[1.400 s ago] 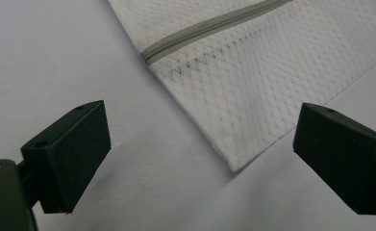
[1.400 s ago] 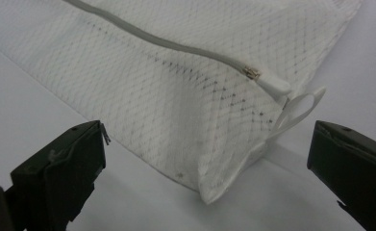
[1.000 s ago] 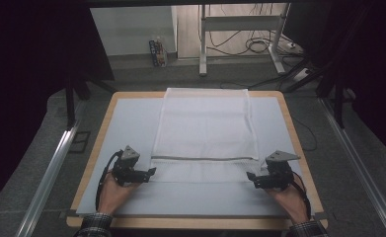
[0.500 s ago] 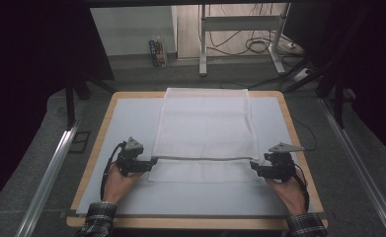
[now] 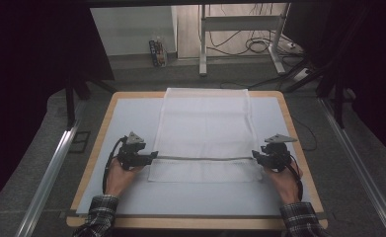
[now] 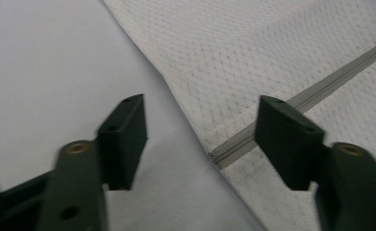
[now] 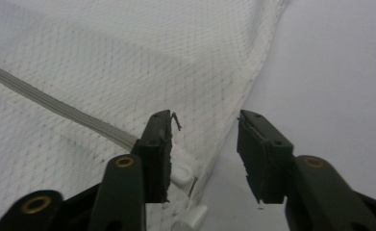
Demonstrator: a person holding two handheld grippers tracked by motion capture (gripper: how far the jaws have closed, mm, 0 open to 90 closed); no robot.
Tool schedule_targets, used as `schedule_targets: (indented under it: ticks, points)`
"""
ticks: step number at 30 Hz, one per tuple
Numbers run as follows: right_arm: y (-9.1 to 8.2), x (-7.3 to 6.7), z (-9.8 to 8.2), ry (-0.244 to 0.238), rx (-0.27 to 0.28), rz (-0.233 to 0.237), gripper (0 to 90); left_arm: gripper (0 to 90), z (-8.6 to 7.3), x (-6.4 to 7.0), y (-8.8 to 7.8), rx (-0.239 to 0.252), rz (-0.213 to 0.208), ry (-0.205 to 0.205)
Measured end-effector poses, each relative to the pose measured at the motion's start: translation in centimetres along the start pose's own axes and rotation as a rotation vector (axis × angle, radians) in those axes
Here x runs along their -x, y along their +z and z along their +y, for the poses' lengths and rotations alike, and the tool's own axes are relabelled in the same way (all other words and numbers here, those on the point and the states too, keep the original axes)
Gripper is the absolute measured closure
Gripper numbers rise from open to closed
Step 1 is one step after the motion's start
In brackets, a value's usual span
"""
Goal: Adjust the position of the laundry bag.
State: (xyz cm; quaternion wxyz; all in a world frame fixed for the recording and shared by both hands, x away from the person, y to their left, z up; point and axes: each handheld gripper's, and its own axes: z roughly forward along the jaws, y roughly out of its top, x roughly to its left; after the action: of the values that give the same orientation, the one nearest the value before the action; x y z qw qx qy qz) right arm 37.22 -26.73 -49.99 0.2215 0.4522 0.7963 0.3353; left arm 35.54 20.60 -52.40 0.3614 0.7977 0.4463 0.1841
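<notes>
A white mesh cloth [image 5: 205, 128] lies flat on the pale mat [image 5: 131, 118], with a grey zipper line [image 5: 205, 158] running across near its front edge. My left gripper [image 5: 151, 155] sits at the zipper's left end. Its jaws stand open, straddling the cloth's edge [image 6: 176, 96] and the zipper end [image 6: 224, 154], and hold nothing. My right gripper [image 5: 255, 158] is at the zipper's right end and is open too. The cloth's edge [image 7: 253, 72] and a white zipper pull [image 7: 181, 171] lie between its jaws. The mesh cloth [image 7: 104, 57] spreads out beyond them.
The mat covers a wooden table [image 5: 301, 163] whose front edge is close to the person's sleeves. Bare mat lies on both sides of the cloth. Beyond the table are a metal stand [image 5: 240, 29] and cables [image 5: 259, 47] on the floor.
Both hands have moved away from the person, from the cloth's near corners up to the ends of the zipper line. The cloth still lies flat.
</notes>
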Motion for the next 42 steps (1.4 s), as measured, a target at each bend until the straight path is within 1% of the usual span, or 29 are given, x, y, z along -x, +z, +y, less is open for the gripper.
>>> schedule_targets:
  ticks: [1,3,6,7,13,14,16,19,20,21,23,25,28,29,32,34,36,38,42]
  points:
    - [0.2,0.0,0.1,-0.004,-0.002,-0.001,59.9,41.6,0.1,0.0,0.1,0.001,0.0,0.001]
    - [0.4,0.0,0.2,-0.008,-0.008,-0.009,62.0,44.7,0.3,-0.3,0.3,0.003,-0.015,-0.007]
    - [0.7,0.2,0.3,-0.011,-0.012,-0.016,63.9,51.0,0.4,-0.5,0.7,0.0,-0.007,-0.019]
    - [0.8,0.3,0.4,-0.012,-0.012,-0.019,64.0,52.3,0.4,-0.6,0.9,-0.002,-0.011,-0.019]
    - [1.6,0.8,0.4,-0.005,-0.017,-0.013,65.2,53.6,0.6,-0.7,1.8,-0.013,0.02,-0.013]
    - [1.7,0.8,0.4,-0.006,-0.02,-0.016,66.0,53.5,0.6,-0.7,2.0,-0.014,0.022,-0.021]
    - [1.8,0.9,0.4,-0.006,-0.021,-0.011,65.3,53.7,0.6,-0.7,2.2,-0.023,0.024,-0.006]
    - [2.1,1.1,0.4,-0.004,-0.033,0.006,63.9,56.1,0.6,-0.5,2.7,-0.045,0.029,0.015]
    - [2.3,1.1,0.4,-0.007,-0.044,0.011,63.8,57.6,0.6,-0.3,2.9,-0.062,0.03,0.025]
    - [2.5,1.0,0.4,-0.01,-0.059,0.013,64.4,59.4,0.5,-0.2,3.0,-0.064,0.027,0.032]
    - [2.8,0.8,0.4,-0.017,-0.09,0.021,69.4,65.2,0.6,0.0,3.0,-0.069,0.014,0.018]
    - [2.8,0.9,0.5,0.015,-0.107,0.031,71.9,70.4,0.5,0.1,3.0,-0.066,0.007,0.022]
    - [2.7,0.9,0.6,0.023,-0.125,0.042,84.1,75.4,0.5,0.1,3.0,-0.069,-0.007,0.004]
    - [2.7,0.8,0.6,0.021,-0.127,0.045,86.9,76.9,0.5,0.1,3.1,-0.068,-0.012,-0.009]
    - [2.7,0.6,0.7,0.005,-0.133,0.038,88.2,84.2,0.5,-0.2,3.0,-0.066,-0.035,-0.044]
    - [2.7,0.6,0.7,0.001,-0.133,0.037,88.3,87.6,0.5,-0.2,3.0,-0.065,-0.043,-0.051]
    - [2.7,0.6,0.7,-0.003,-0.129,0.038,88.4,89.0,0.5,-0.2,2.9,-0.062,-0.046,-0.058]
    - [2.6,0.6,0.7,-0.013,-0.13,0.039,88.4,89.2,0.5,-0.2,2.9,-0.06,-0.045,-0.056]
    - [2.3,0.5,0.8,-0.018,-0.117,0.046,88.4,89.3,0.5,0.0,2.7,-0.065,-0.034,-0.031]
